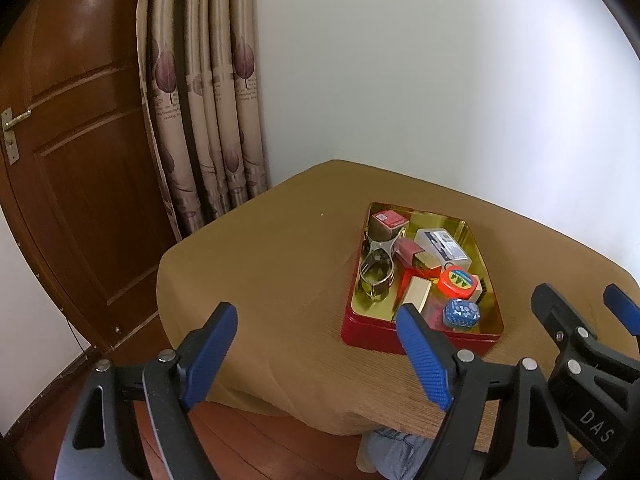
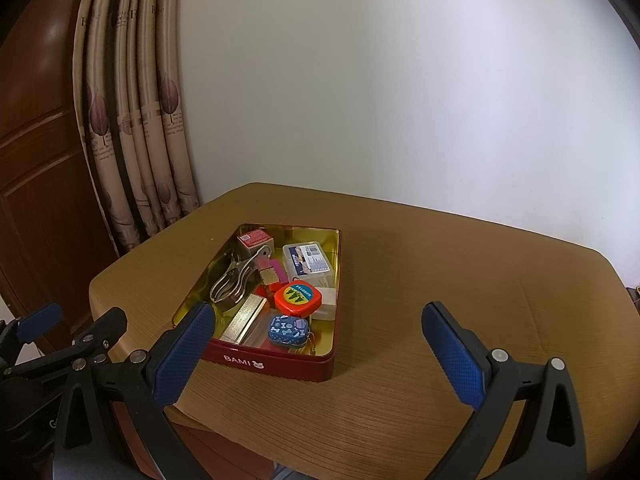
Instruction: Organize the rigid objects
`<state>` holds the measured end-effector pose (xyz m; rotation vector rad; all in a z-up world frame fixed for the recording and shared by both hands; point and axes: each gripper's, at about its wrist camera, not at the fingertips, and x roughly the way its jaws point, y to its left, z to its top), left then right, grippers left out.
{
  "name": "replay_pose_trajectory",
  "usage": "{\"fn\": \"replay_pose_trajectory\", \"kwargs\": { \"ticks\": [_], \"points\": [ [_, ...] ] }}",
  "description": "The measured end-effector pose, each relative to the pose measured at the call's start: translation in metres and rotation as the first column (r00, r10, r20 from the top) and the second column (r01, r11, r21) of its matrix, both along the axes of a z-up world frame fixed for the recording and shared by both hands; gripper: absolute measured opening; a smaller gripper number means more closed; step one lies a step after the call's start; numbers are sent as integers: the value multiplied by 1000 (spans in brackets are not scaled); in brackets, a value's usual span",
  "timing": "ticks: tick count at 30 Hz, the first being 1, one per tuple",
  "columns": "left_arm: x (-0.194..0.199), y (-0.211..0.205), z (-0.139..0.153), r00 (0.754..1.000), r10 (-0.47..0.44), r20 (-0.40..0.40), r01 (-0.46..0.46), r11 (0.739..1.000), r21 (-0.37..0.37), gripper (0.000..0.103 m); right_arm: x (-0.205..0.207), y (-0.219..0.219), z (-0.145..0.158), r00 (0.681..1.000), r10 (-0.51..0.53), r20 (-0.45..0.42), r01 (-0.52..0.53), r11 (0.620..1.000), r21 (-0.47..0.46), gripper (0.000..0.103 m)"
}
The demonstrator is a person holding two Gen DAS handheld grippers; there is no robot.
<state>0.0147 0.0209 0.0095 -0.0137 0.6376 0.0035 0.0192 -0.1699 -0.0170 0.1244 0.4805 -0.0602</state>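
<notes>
Red BAMI tin (image 2: 276, 364) on bench (image 2: 420, 280), crowded with tape measure (image 2: 298, 299), metal clip (image 2: 232, 280), small boxes. Left gripper (image 1: 316, 354) fingers spread, empty; right gripper (image 2: 320, 354) likewise.

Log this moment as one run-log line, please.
left gripper: open, empty | right gripper: open, empty | red tin: on table, filled with small items | tape measure: inside tin

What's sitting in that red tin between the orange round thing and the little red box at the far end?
In the right wrist view, a metal clip and a small gold-and-pink box lie between the orange tape measure and the red box.
</notes>
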Motion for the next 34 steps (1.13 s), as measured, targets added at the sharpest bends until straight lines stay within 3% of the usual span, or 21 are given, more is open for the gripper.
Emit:
{"fn": "replay_pose_trajectory", "kwargs": {
  "ticks": [15, 34],
  "points": [
    [-5, 1, 4, 998, 14, 61, -14, 1000, 5, 88, -1, -3, 4, 1000, 3, 7, -3, 1000, 6, 103],
    [1, 6, 2, 1000, 3, 25, -2, 1000, -19, 89, -6, -7, 6, 1000, -7, 18, 7, 1000, -4, 103]
  ]
}}
